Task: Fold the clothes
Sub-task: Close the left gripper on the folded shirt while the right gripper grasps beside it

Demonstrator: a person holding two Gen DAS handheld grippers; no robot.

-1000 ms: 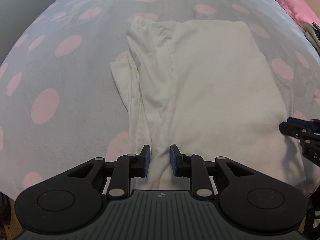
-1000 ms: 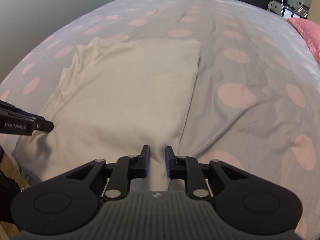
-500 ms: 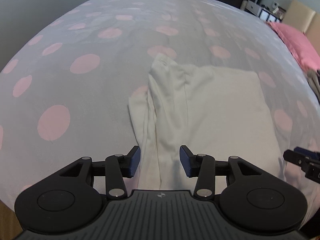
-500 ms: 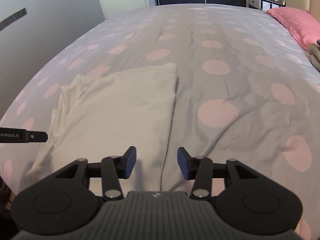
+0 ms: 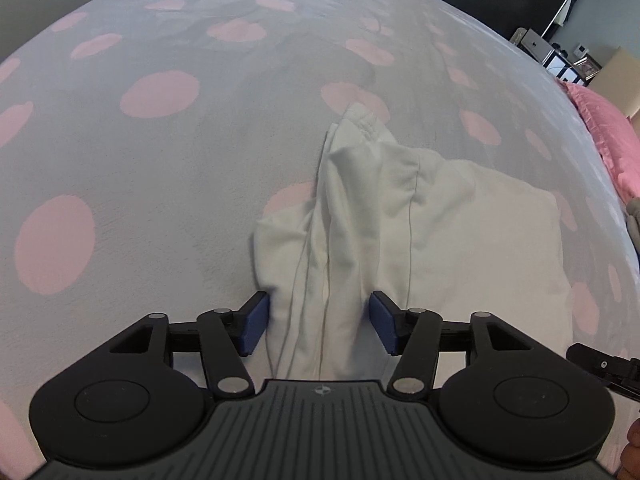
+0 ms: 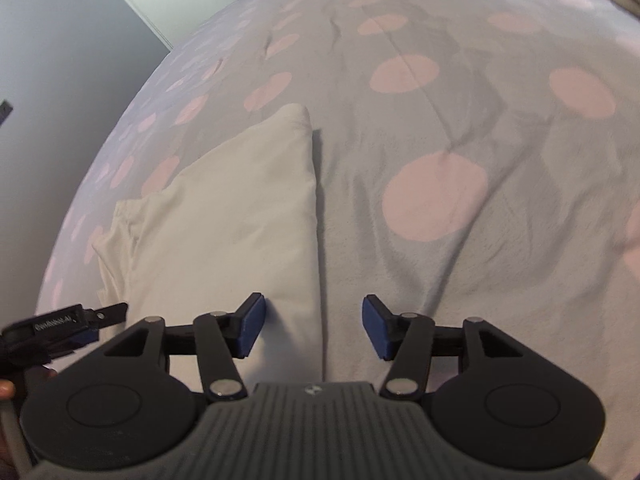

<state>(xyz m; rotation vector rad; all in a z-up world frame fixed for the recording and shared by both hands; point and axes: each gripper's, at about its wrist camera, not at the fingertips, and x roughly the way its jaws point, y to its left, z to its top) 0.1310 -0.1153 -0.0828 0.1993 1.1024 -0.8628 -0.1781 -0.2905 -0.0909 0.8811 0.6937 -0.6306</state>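
- The cream garment (image 5: 432, 240) is lying partly folded on the dotted bed cover (image 5: 160, 160), near the bed's near edge, its bunched sleeve side towards the left.
- The left hand-held gripper (image 5: 316, 322) is opening its jaws; the rumpled near hem is sitting between the pads, but they are not pressing it.
- The right hand-held gripper (image 6: 312, 326) is opening too, straddling the garment's straight right edge, gripping nothing.
- A fold appears to be just ending, with both releasing.
- Next is probably calling for tidying the loose sleeve side or regrasping for another fold.
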